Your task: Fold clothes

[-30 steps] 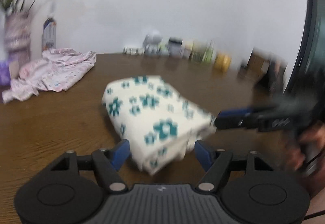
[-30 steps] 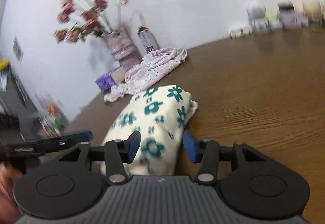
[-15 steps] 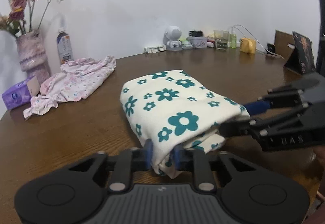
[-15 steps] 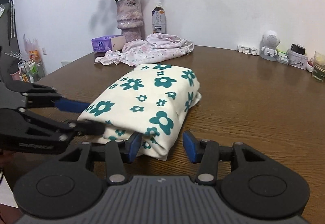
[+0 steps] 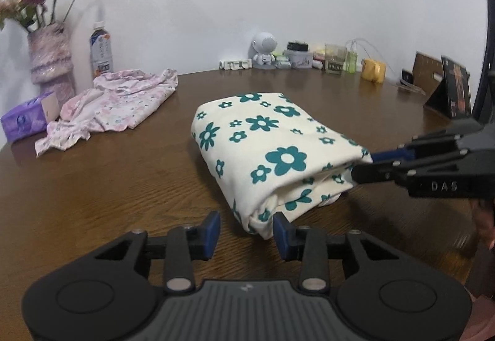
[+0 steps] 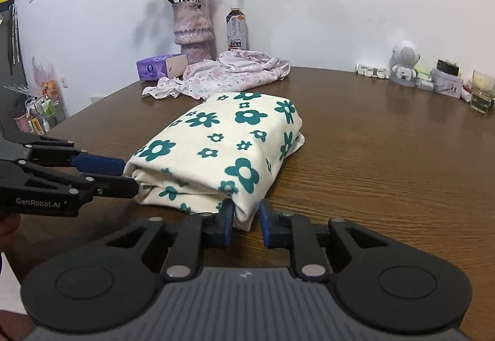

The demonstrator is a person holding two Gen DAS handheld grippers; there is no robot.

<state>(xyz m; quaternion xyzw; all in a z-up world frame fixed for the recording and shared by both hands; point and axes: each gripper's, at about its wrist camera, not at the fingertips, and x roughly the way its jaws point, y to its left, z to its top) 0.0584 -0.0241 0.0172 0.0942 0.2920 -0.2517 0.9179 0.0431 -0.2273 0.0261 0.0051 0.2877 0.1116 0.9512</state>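
A folded cream cloth with teal flowers (image 5: pixel 272 149) (image 6: pixel 229 140) lies on the brown table (image 5: pixel 108 180). My left gripper (image 5: pixel 246 231) sits at one near corner; its jaws are opening and the corner lies loose between the blue pads (image 5: pixel 213 228). In the right wrist view the left gripper (image 6: pixel 125 175) points at the bundle's left end. My right gripper (image 6: pixel 245 219) is closing, with its pads pinching the other near corner. From the left wrist view the right gripper (image 5: pixel 360 166) straddles the bundle's right end.
A crumpled pink garment (image 5: pixel 117 103) lies at the back left beside a purple tissue box (image 5: pixel 24 121), a vase of flowers (image 6: pixel 191 28) and a bottle (image 5: pixel 100 50). Small items and a white figurine (image 6: pixel 403 62) line the far edge. A stand (image 5: pixel 445 90) is at right.
The left jaws, clamped on the cloth corner half a second ago, have spread apart. The right jaws have narrowed onto their corner. The folded cloth rests flat on the table.
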